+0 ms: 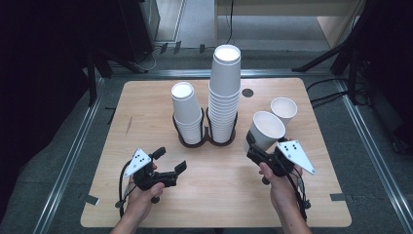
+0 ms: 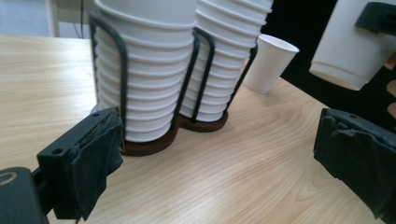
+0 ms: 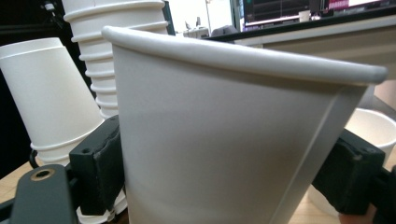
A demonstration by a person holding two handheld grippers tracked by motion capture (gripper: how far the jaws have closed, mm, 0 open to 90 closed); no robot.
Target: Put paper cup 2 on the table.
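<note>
One paper cup (image 1: 284, 109) already stands upright on the table (image 1: 146, 102), right of the two racked stacks (image 1: 207, 109); a second cup (image 1: 265, 130) is lifted and tilted in my right gripper (image 1: 252, 147), not yet set down. Its jaws clamp the cup's wall low down, one each side. My left gripper (image 1: 171, 165) hangs spread and empty, short of the short stack (image 2: 140, 70).

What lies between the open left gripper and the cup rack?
Only bare table: in the high view, wood separates the left gripper from the cup rack. The left gripper view confirms it.
</note>
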